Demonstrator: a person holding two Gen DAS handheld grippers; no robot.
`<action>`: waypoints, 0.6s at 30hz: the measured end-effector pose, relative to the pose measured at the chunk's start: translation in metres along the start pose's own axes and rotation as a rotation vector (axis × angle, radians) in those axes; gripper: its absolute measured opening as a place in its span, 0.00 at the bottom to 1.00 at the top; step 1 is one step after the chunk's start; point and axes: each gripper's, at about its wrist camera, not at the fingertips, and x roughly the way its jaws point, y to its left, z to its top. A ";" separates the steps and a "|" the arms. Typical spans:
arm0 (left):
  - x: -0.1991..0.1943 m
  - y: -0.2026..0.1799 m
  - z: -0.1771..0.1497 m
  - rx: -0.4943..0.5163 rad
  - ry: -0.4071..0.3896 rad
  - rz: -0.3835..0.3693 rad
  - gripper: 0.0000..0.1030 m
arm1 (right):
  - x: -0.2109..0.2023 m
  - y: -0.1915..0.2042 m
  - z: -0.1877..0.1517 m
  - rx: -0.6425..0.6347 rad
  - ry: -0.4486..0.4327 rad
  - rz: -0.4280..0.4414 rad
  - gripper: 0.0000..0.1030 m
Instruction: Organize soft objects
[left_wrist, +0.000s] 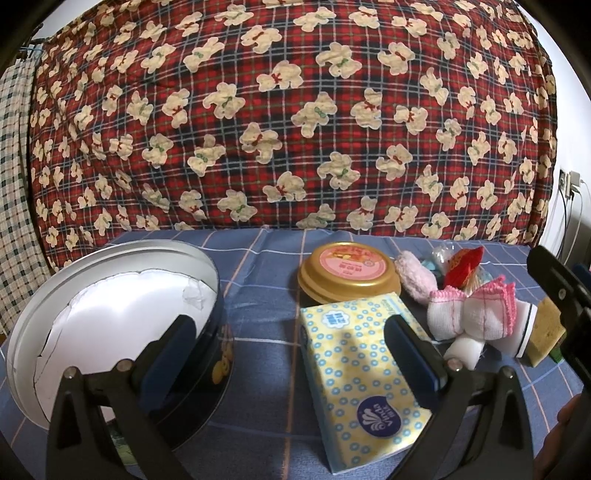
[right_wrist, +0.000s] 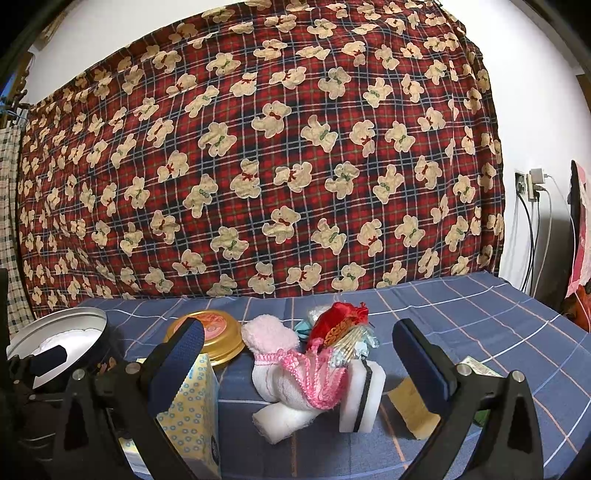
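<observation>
Sitting on: a blue checked cloth (right_wrist: 461, 314), with a red teddy-bear blanket (left_wrist: 295, 122) hanging behind it.
Left claw (left_wrist: 291, 343): wide open, holding nothing. One finger sits in front of the round tin (left_wrist: 122, 325), the other over the yellow tissue pack (left_wrist: 358, 384).
Right claw (right_wrist: 299, 354): wide open too, holding nothing. The soft pile shows between its fingers.
Round tin: on the left, open, with white paper inside (the paper looks torn).
Gold lid (left_wrist: 349, 271): just behind the tissue pack.
Soft pile: white socks with pink trim (right_wrist: 303, 380) lie in the middle, touching a fluffy pink sock (right_wrist: 269, 338) behind them.
Red pouch (right_wrist: 340, 321): at the back of the pile.
White sponge (right_wrist: 364, 395): standing up, touching the socks on the right.
Yellow sponge (right_wrist: 413, 410): just right of the white one.
</observation>
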 end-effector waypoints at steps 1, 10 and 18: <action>0.000 0.000 0.000 0.000 0.000 0.000 1.00 | 0.000 0.000 0.000 0.000 -0.002 -0.001 1.00; 0.000 0.002 0.000 -0.001 -0.007 0.001 1.00 | 0.000 -0.003 0.002 0.002 0.007 0.001 1.00; -0.014 -0.009 -0.001 0.032 -0.033 -0.115 1.00 | -0.019 -0.064 0.006 -0.077 0.004 -0.140 1.00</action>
